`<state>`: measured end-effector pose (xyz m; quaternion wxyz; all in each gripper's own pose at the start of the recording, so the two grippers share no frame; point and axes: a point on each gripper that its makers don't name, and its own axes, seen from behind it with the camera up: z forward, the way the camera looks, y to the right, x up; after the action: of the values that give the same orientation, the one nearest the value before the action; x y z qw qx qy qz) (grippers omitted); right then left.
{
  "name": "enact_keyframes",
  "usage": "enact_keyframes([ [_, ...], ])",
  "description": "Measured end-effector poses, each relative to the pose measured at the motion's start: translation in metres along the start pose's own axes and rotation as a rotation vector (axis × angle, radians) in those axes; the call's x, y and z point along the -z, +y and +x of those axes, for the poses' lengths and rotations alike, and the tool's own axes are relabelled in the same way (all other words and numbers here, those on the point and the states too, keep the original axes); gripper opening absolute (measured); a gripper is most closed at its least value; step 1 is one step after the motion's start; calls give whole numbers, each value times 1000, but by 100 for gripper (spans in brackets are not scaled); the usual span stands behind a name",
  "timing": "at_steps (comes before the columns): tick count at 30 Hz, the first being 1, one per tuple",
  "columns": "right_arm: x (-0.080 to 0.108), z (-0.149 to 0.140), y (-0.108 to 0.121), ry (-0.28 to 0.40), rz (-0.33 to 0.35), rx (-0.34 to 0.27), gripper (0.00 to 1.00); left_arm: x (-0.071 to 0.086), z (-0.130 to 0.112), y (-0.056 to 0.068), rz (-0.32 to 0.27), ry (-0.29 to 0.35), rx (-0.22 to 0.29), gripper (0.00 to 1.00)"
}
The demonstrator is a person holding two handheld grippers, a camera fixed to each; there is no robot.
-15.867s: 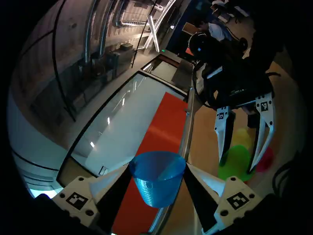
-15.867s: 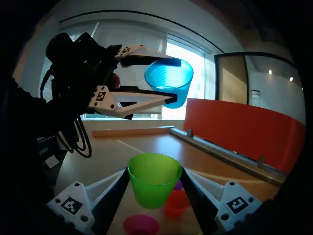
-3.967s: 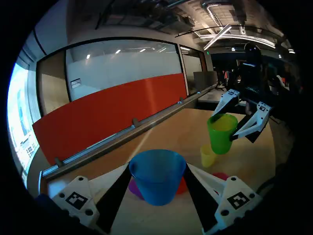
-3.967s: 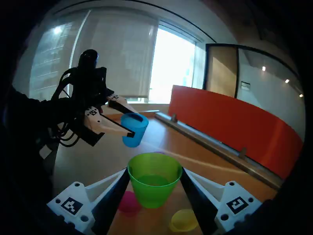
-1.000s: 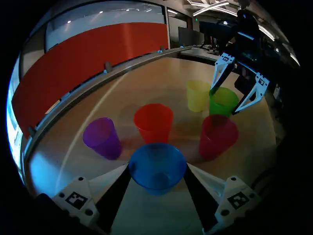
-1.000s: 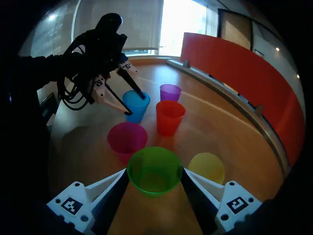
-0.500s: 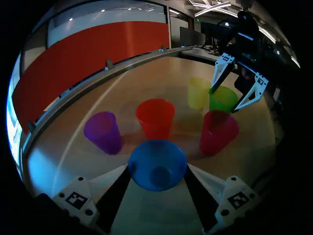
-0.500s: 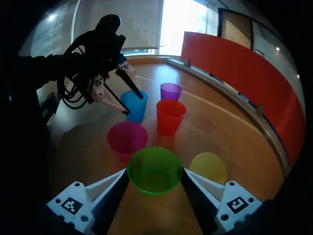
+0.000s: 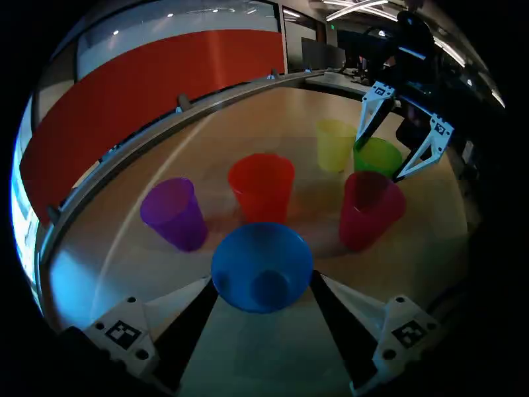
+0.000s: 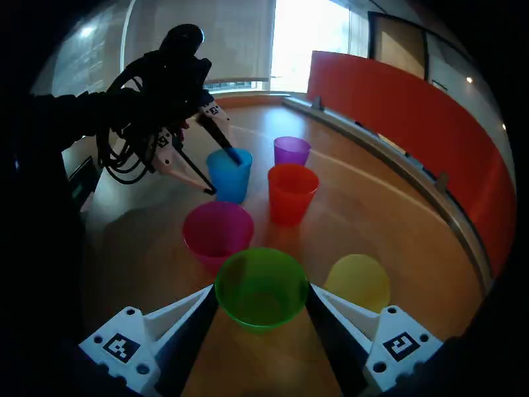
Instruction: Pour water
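Observation:
The blue cup (image 9: 262, 266) stands upright on the wooden table (image 9: 264, 357) and looks empty. My left gripper (image 9: 262, 278) has a finger touching each of its sides. The right gripper view shows the same blue cup (image 10: 229, 173) farther off, with the left gripper (image 10: 221, 173) around it and held by a dark-sleeved arm. My right gripper (image 10: 261, 291) is shut on the green cup (image 10: 261, 288), low over the table. I cannot tell how much liquid the green cup holds. Across the table in the left gripper view, the green cup (image 9: 377, 155) sits between the right gripper (image 9: 387, 159) fingers.
Several other cups stand close together: purple (image 9: 173, 213), orange (image 9: 262, 186), yellow (image 9: 334, 143) and magenta (image 9: 370, 208). In the right gripper view they are purple (image 10: 291, 150), orange (image 10: 291, 192), yellow (image 10: 357, 281) and magenta (image 10: 218, 235). A red partition (image 10: 410, 112) with a metal rail borders the table.
Both cups came down from the air to table level among the other cups. In the last half second my left gripper's fingers spread slightly around the blue cup.

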<state>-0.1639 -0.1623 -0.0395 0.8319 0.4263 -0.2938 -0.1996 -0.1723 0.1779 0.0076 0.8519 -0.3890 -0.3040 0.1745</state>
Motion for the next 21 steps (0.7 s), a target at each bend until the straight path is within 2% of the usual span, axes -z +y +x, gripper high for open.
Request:
enact_keyframes([
  [8, -3, -6, 0, 7, 4, -9, 92, 3, -9, -1, 11, -24, -2, 100],
  [21, 1, -15, 2, 12, -11, -21, 94, 9, -14, 7, 7, -38, -12, 100],
])
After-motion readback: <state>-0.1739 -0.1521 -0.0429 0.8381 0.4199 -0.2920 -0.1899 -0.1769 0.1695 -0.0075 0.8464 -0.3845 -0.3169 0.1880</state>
